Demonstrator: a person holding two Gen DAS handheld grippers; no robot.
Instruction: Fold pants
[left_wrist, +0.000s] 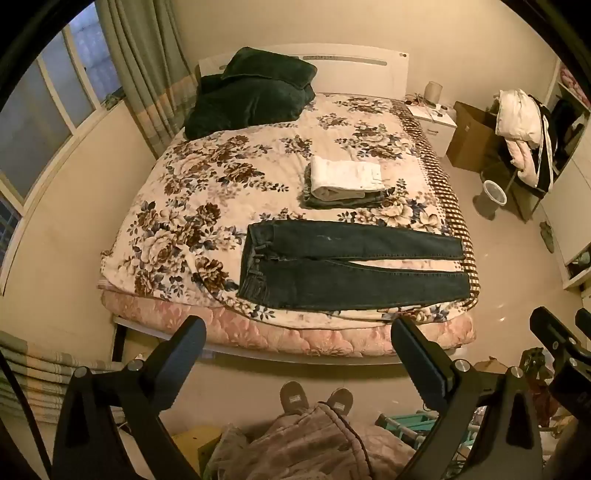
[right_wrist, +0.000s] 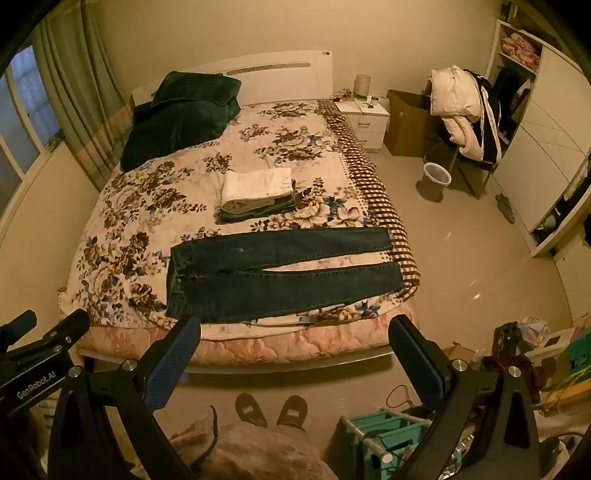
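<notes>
Where jeans (left_wrist: 351, 266) lie, folded stack (left_wrist: 345, 182) behind.

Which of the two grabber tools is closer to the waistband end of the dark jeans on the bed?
Left, by a little. The left gripper hangs open before the bed's foot, roughly in line with the jeans' waistband. The right gripper, also open, sits further toward the leg ends. Neither touches them.

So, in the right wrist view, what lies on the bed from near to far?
Dark jeans spread flat near the foot edge → stack of folded clothes with a white piece on top → dark green blanket heaped by the headboard.
</notes>
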